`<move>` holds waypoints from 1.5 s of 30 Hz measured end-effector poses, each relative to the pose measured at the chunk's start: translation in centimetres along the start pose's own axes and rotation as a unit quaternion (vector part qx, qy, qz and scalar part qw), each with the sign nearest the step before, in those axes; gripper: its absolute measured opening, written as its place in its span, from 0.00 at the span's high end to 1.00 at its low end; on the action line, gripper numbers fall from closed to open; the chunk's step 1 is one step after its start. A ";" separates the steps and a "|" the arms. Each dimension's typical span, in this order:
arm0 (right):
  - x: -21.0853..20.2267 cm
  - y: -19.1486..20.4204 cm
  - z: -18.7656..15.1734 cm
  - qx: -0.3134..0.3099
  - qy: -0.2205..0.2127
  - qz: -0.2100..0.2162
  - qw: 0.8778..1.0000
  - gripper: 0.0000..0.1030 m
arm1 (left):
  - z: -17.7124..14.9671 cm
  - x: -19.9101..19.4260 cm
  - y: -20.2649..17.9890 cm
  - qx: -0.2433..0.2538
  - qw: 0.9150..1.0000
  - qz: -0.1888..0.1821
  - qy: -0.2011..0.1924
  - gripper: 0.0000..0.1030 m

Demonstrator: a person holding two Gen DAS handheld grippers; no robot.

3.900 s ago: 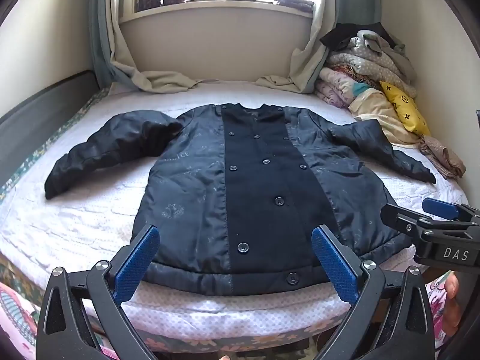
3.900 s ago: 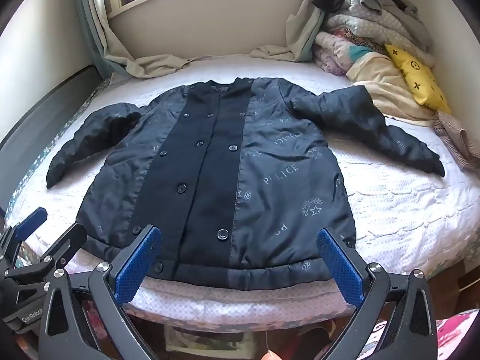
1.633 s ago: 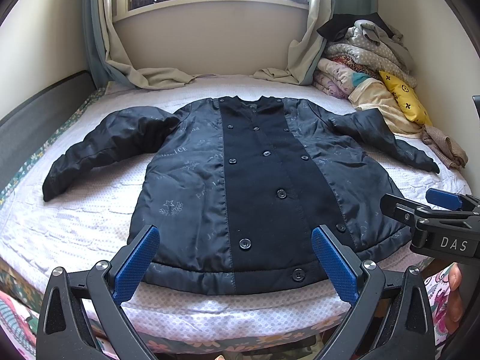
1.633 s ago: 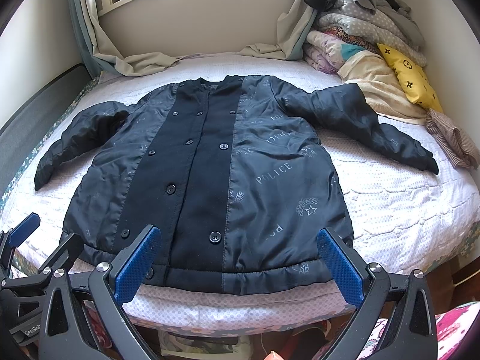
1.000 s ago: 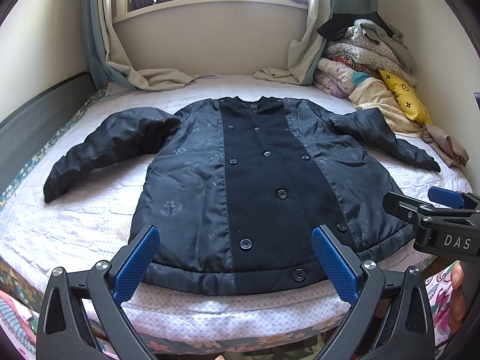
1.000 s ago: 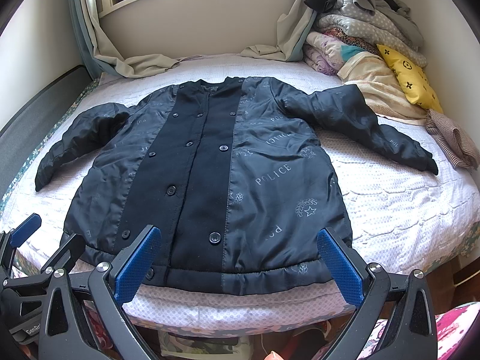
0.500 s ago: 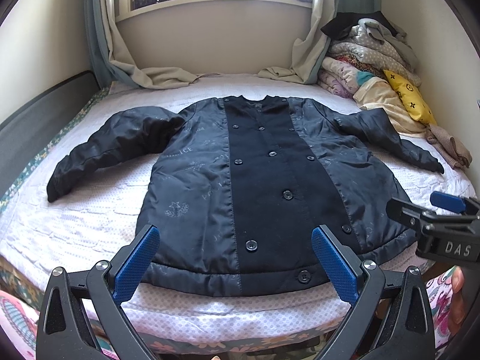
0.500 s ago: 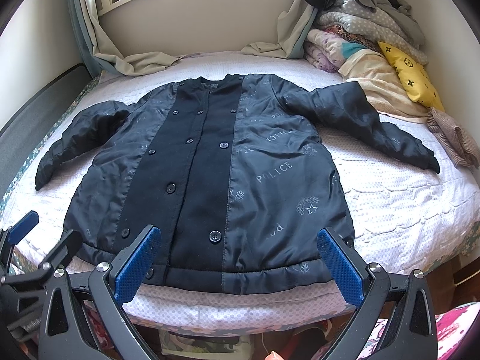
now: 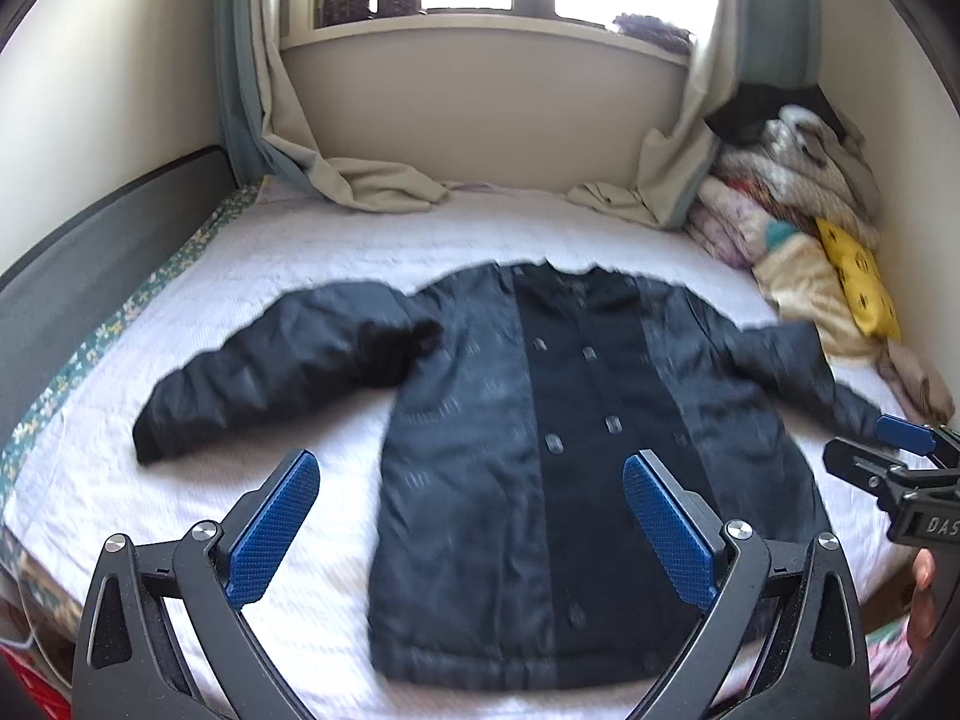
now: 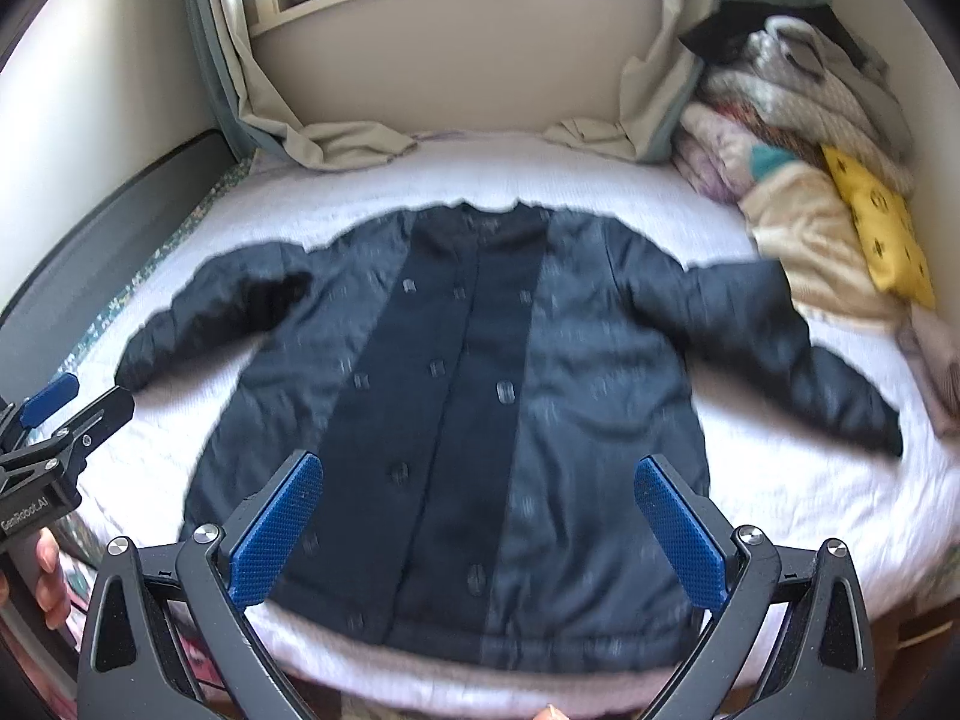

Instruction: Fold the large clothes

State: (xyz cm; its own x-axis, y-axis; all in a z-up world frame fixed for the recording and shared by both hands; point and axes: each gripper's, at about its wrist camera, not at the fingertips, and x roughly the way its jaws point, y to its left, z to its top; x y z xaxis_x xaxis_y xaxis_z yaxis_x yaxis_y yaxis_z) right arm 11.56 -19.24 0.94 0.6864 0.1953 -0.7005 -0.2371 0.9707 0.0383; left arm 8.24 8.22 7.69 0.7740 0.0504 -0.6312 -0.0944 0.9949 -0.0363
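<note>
Both claws, our left gripper and right gripper, hung with jaws spread apart and holding nothing, above the near edge of the bed. Our dark coat lay flat, buttoned, sleeves outstretched. We judged no fold made; everything remained to do.

I hold my left gripper level with its jaws spread wide and nothing between the blue pads. My right gripper sits just beside it, jaws equally wide and holding nothing. Both point forward, side by side, my fingers wrapped round the handles.
</note>
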 end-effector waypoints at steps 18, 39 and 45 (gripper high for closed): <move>14.4 2.5 3.0 -0.046 0.071 0.061 0.995 0.00 | 4.1 13.6 12.2 -0.158 0.983 0.035 0.086 0.07; 19.3 2.0 1.9 -0.041 0.120 0.049 0.991 0.00 | -4.6 22.0 26.9 -0.507 0.852 -0.058 0.112 0.21; 19.9 1.0 1.3 -0.040 0.131 0.038 0.990 0.00 | -4.4 22.4 29.2 -0.544 0.835 -0.058 0.058 0.55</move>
State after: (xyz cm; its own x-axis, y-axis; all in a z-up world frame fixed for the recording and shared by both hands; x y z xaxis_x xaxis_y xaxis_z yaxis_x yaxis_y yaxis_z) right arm 25.88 -14.19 -12.04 0.4647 0.2145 -0.8591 -0.3418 0.9385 0.0494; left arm 20.07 38.04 -10.95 0.7574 -0.1116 -0.6434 -0.5850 0.3217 -0.7445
